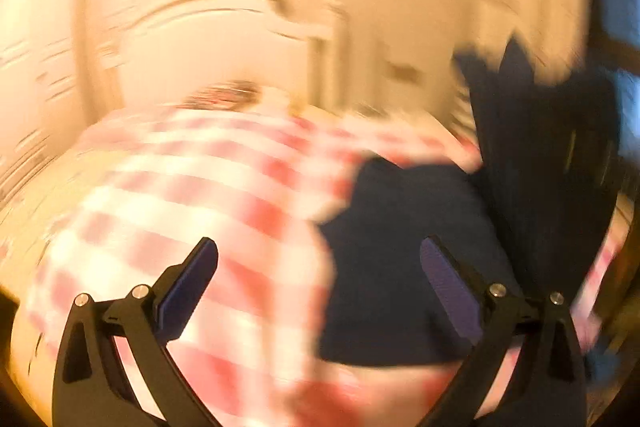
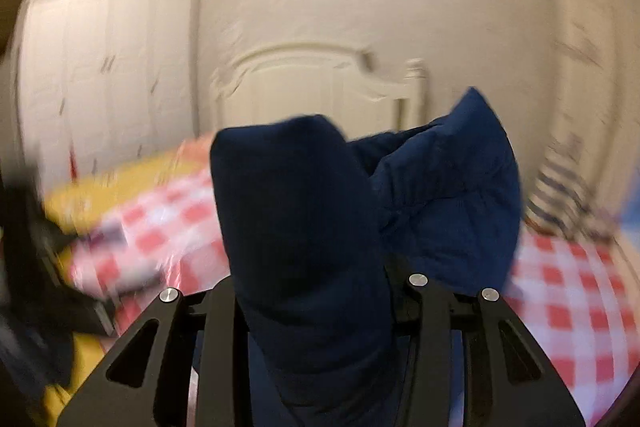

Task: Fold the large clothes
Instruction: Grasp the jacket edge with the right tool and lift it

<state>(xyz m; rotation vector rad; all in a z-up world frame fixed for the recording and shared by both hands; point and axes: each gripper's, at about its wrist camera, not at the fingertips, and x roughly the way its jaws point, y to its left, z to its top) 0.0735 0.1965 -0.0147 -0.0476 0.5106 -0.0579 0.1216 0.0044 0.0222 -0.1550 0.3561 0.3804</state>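
Observation:
A dark navy padded garment (image 1: 392,267) lies on the red-and-white checked bedspread (image 1: 192,187), and part of it hangs lifted at the right (image 1: 548,147). My left gripper (image 1: 320,275) stands open above the bedspread, its purple pads wide apart with nothing between them. In the right wrist view the navy garment (image 2: 304,227) bulges up between the jaws and hides the fingertips. My right gripper (image 2: 316,291) is shut on it, holding the cloth up above the checked bedspread (image 2: 568,287). Both views are motion blurred.
A cream headboard (image 2: 304,83) stands at the far end of the bed. White wardrobe doors (image 2: 104,75) fill the left wall. A yellow sheet (image 2: 120,179) shows at the bed's left side, and striped cloth (image 2: 560,187) lies at the right.

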